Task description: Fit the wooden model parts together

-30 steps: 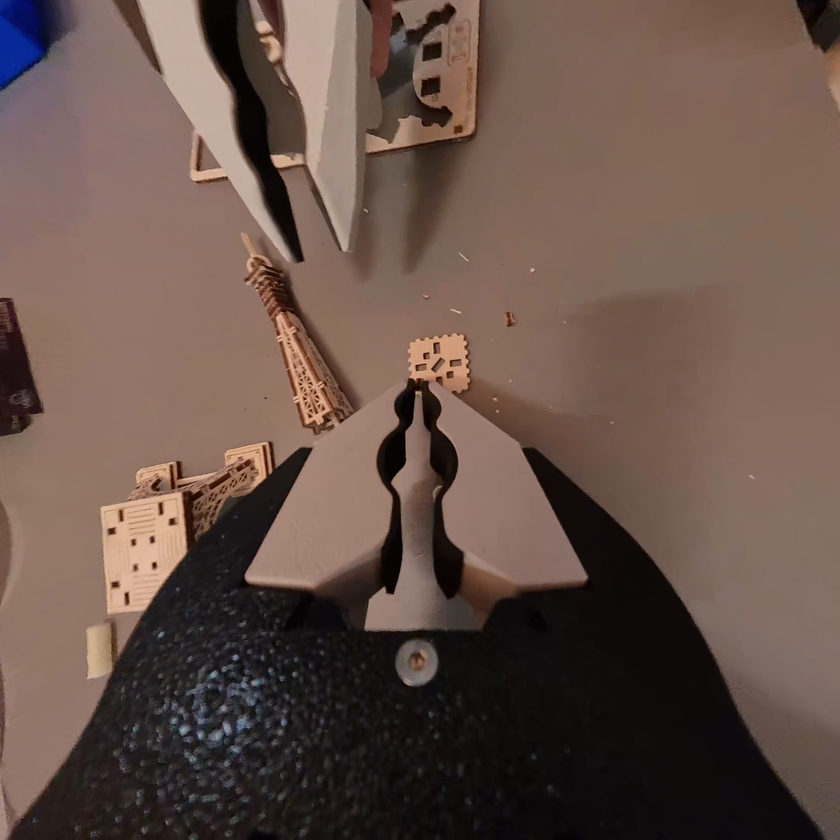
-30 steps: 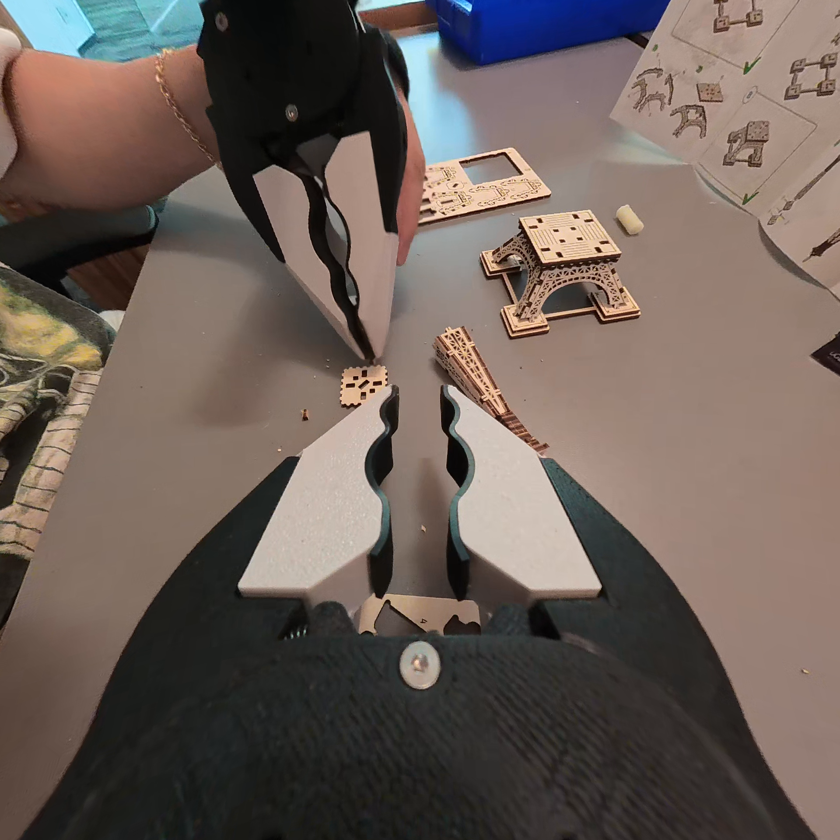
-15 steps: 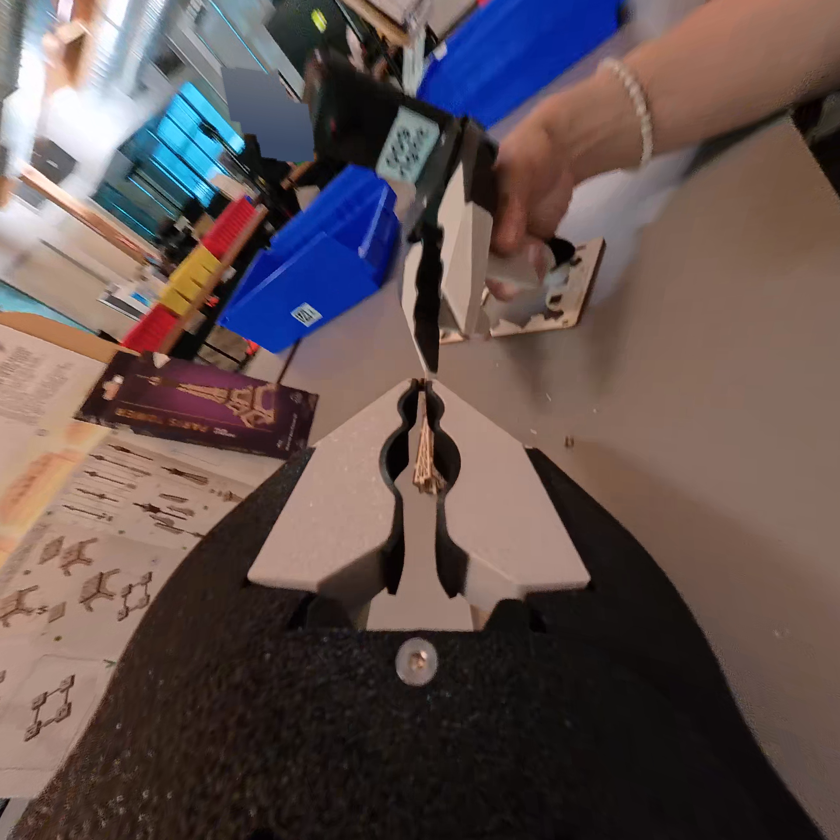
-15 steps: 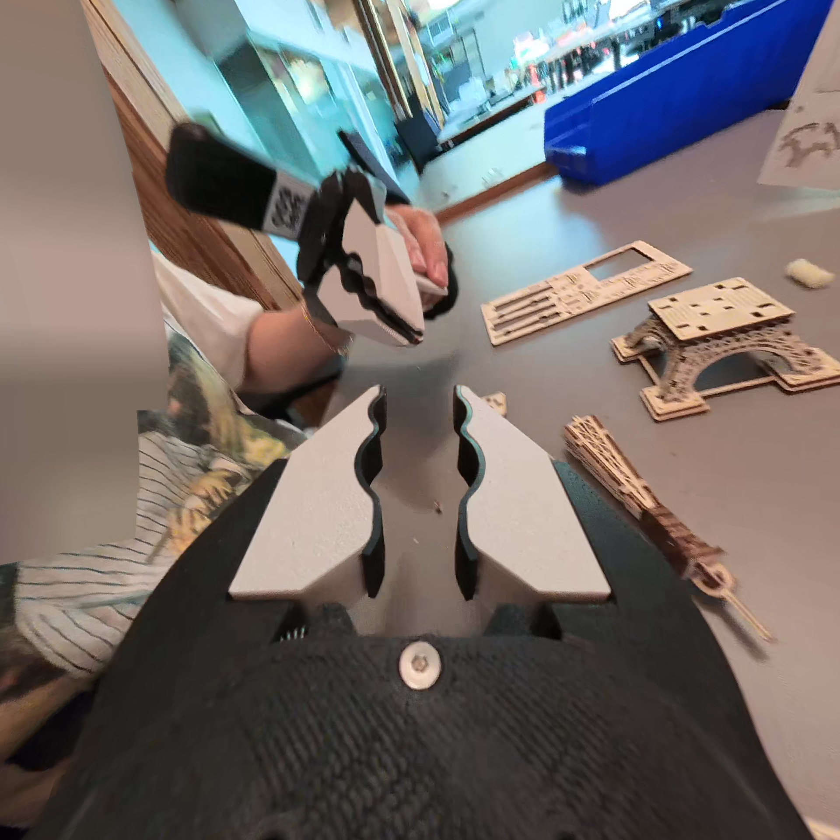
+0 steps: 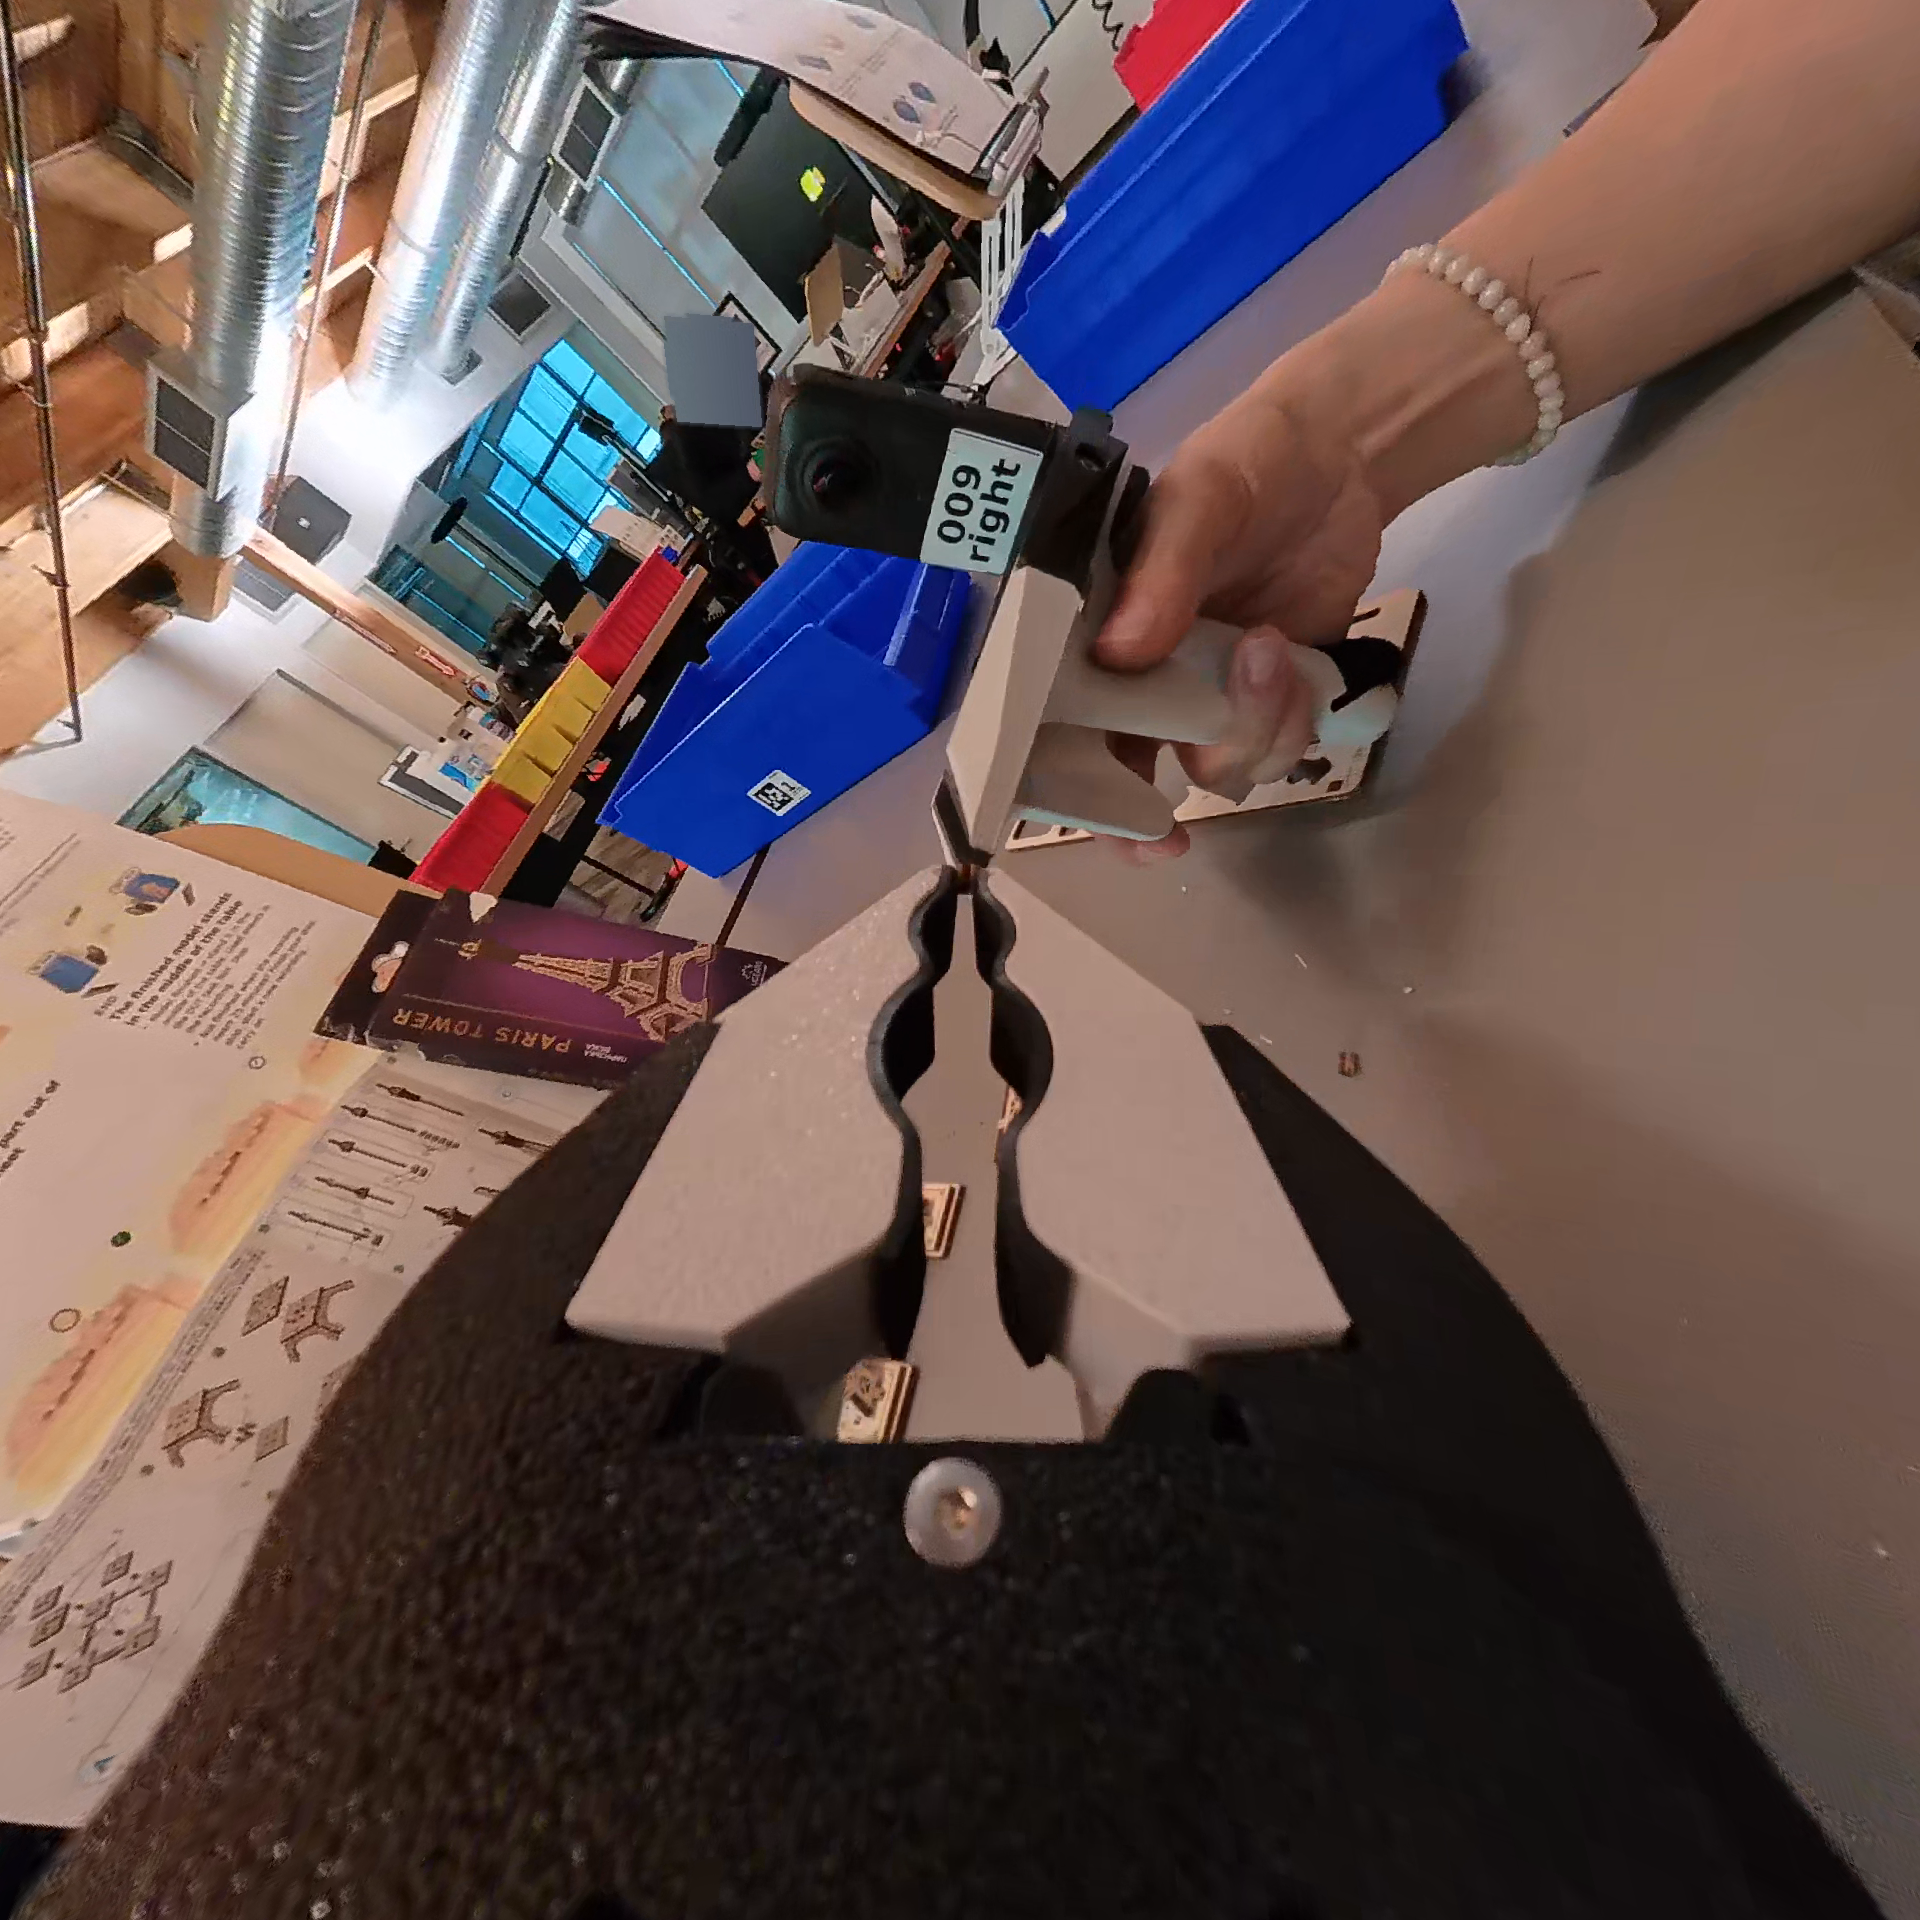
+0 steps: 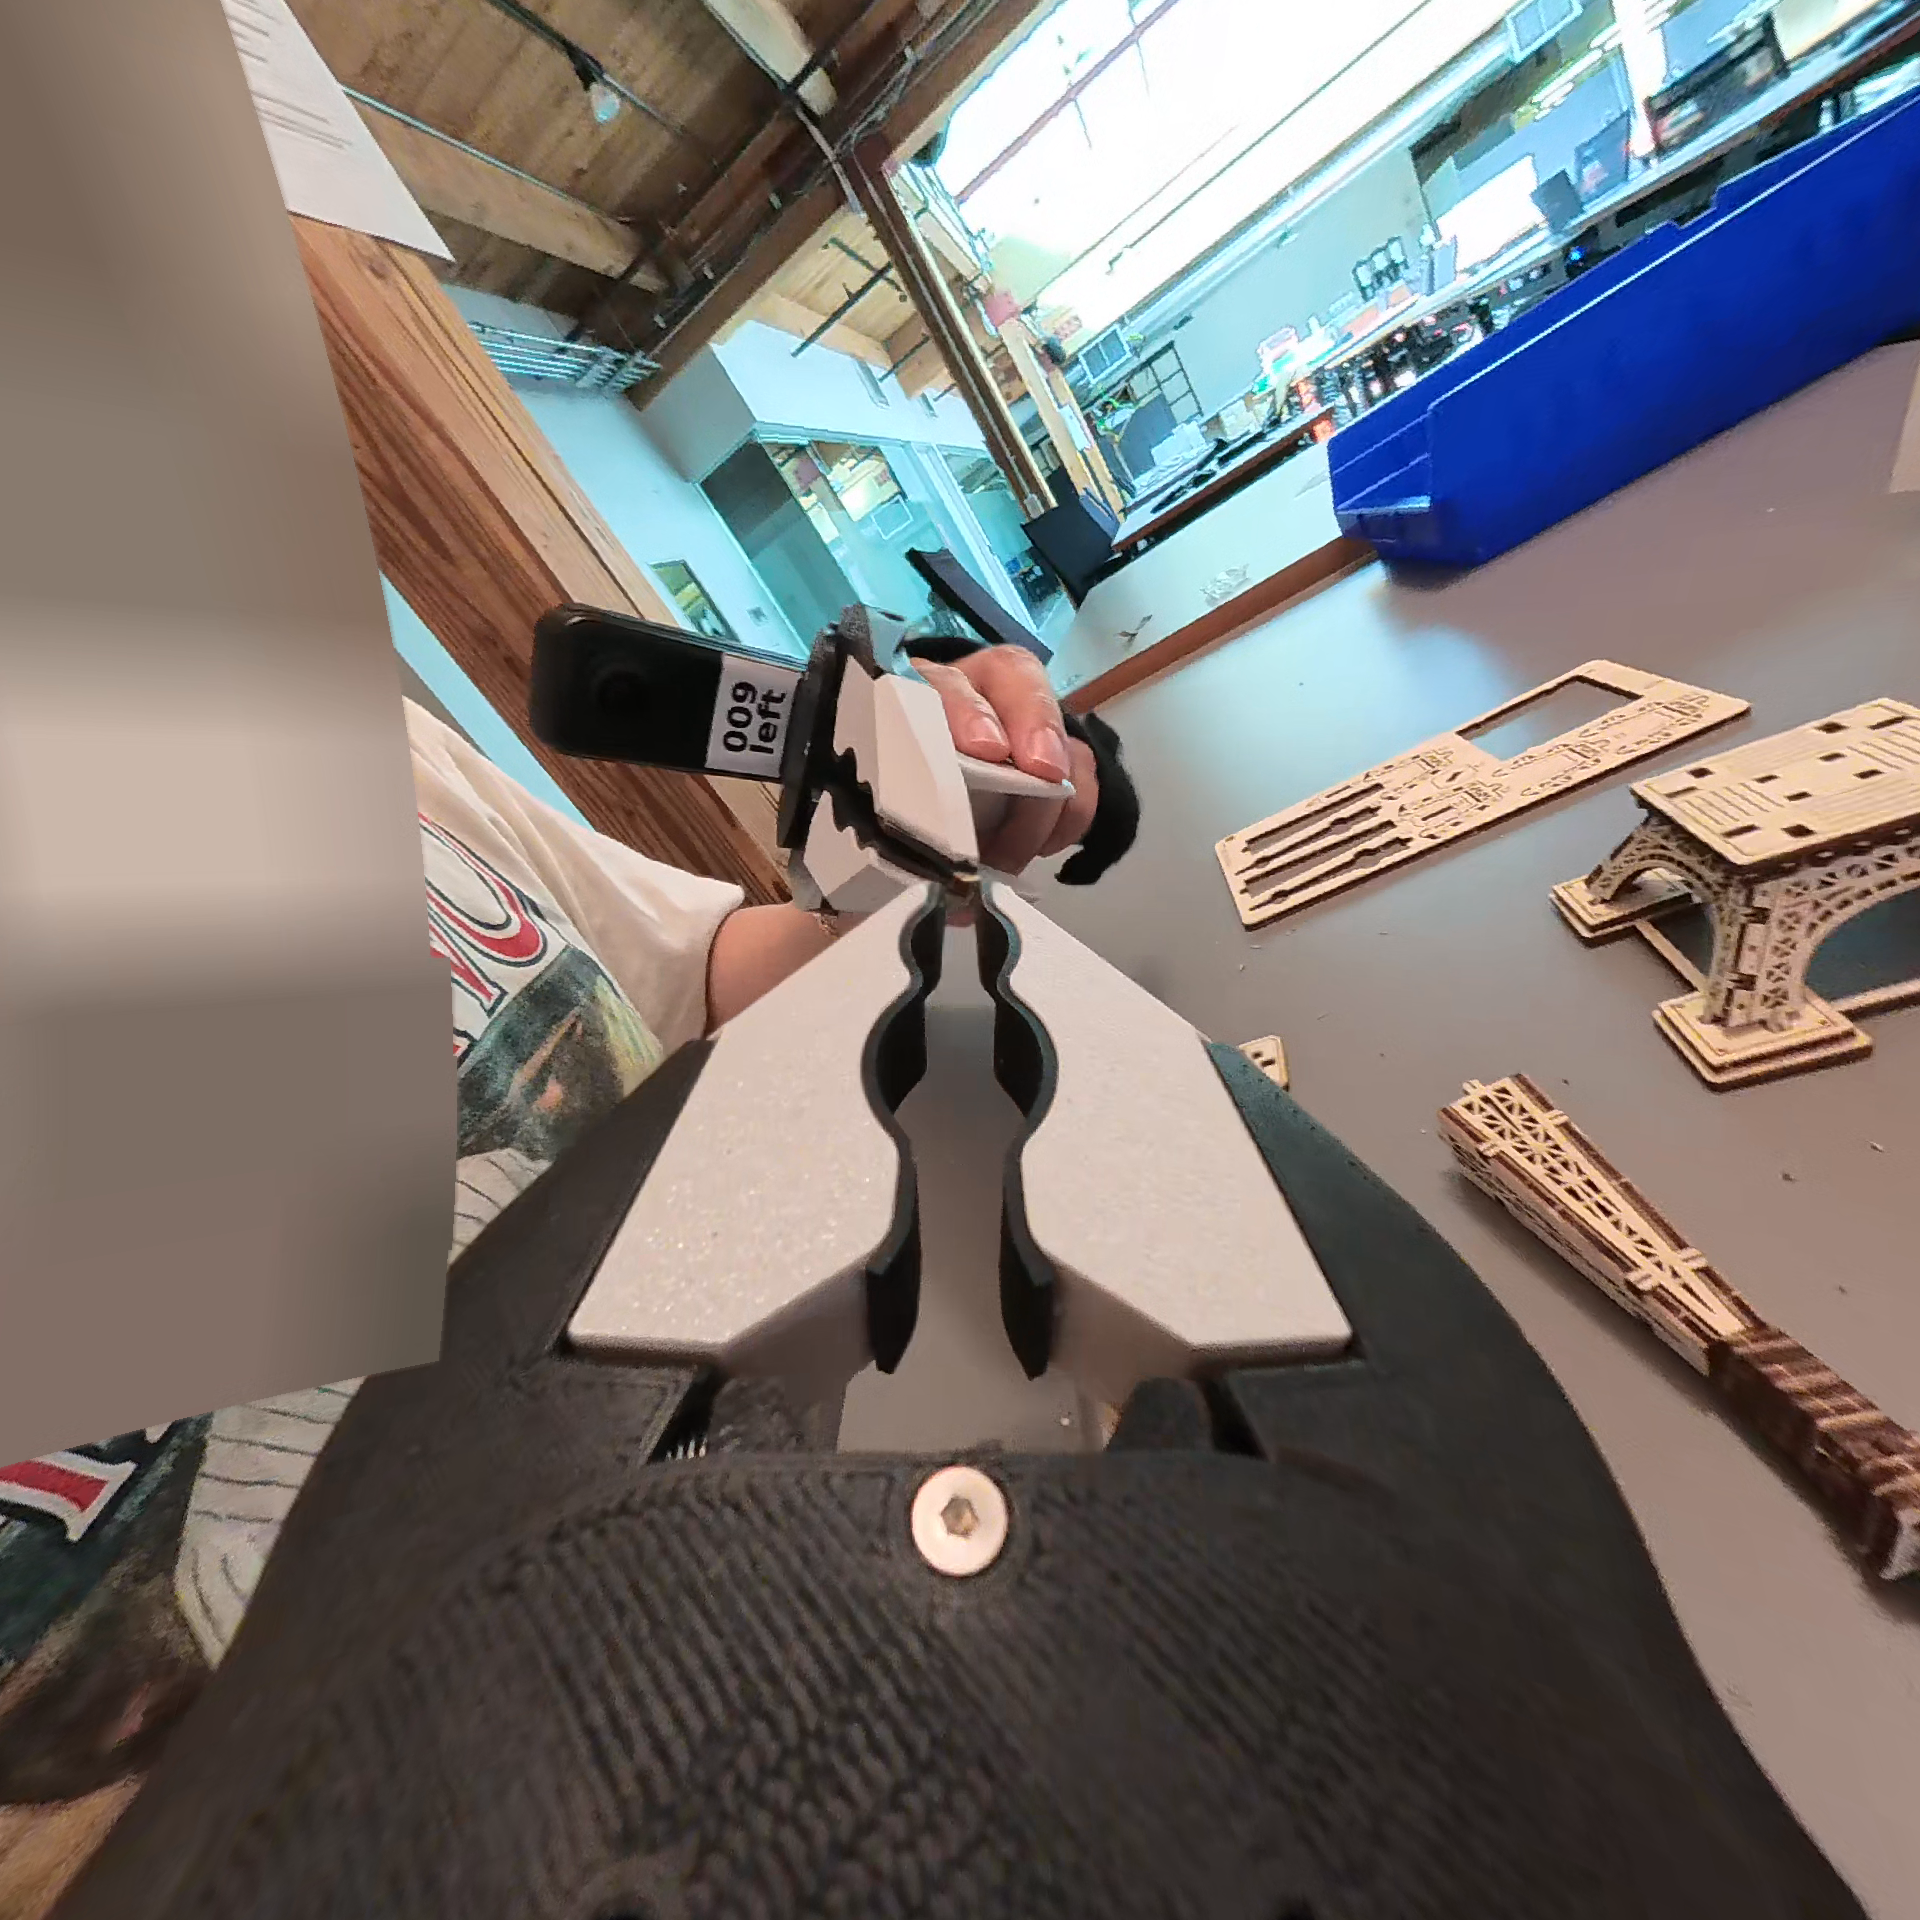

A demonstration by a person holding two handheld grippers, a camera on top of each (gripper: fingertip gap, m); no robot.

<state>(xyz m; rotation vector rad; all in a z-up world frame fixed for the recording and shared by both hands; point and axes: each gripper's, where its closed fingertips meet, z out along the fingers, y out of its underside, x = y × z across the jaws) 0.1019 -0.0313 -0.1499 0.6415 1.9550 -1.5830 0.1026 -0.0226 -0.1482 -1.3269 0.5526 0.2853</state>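
Note:
My left gripper [image 5: 966, 883] is shut, held above the grey table [image 6: 1403, 997]. A tiny wooden part [image 6: 962, 883] sits at its tips, mostly hidden. My right gripper [image 6: 961, 902] meets it tip to tip, its fingers closed onto the same part. Each gripper shows in the other's view: the right [image 5: 961, 844], the left [image 6: 951, 868]. On the table lie the arched tower base [image 6: 1766, 883], the tower spire [image 6: 1621, 1257] on its side, and a small square plate [image 6: 1265, 1060] half hidden behind my right gripper.
A punched-out wooden sheet [image 6: 1507, 790] lies beyond the base; another sheet [image 5: 1299, 795] lies under the person's right hand. An instruction sheet [image 5: 208, 1143] and a purple box [image 5: 561, 987] are on the left. Blue bins [image 5: 790, 727] stand at the far edge. The grippers are tip to tip, or close to it. The arched tower base [image 6: 1766, 883] is about 15 centimeters from both grippers' fingertips.
Both grippers rose from the table and tilted up to face each other. The right gripper's fingers went from open to closed at the left gripper's tips.

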